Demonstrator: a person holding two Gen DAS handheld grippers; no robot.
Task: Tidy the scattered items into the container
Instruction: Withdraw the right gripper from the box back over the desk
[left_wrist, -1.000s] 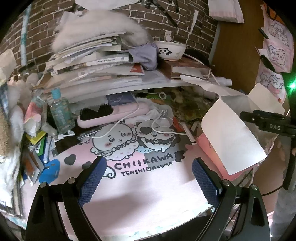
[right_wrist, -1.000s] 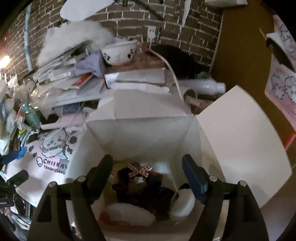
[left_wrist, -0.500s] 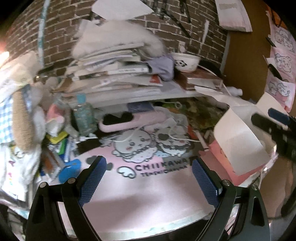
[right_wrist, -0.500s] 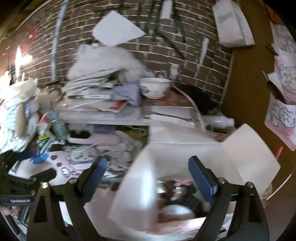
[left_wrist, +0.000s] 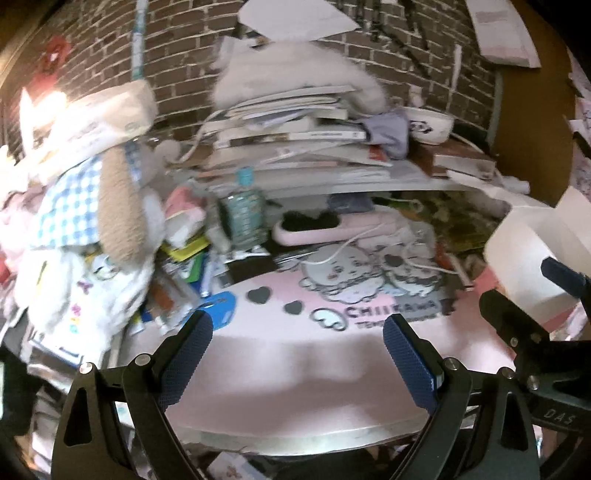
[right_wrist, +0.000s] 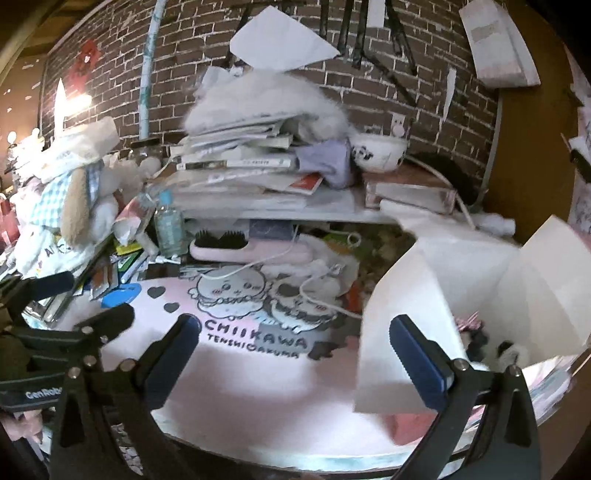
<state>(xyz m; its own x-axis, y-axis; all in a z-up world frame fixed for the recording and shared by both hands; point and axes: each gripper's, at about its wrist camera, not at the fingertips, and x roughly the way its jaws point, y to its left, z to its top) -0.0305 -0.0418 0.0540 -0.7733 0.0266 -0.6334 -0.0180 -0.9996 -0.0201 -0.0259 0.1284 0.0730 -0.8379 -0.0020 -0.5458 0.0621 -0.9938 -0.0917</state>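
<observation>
Blue-padded left gripper (left_wrist: 297, 349): jaws spread wide, nothing between them, over bare pink mat (left_wrist: 303, 354). Right gripper (right_wrist: 301, 347): same, jaws wide apart and empty, over the mat near the CHIIKAWA print (right_wrist: 258, 338); its right finger sits in front of the box wall.

White box (right_wrist: 476, 302) is on the right side of the mat, flaps up, open top. Inside it: dark and white fluffy items (right_wrist: 491, 347), blurred, can't tell what each is.

Further out, at the mat's far edge: pink hairbrush (right_wrist: 243, 249) with a white cable (right_wrist: 314, 295) running across the print. Left of that: clear bottle (right_wrist: 168, 225), blue tag (right_wrist: 120, 295), plush toy (right_wrist: 79, 206). Above, a shelf with a stack of books (right_wrist: 251, 162) and a panda bowl (right_wrist: 380, 151). Brick wall (right_wrist: 369, 88) behind.
</observation>
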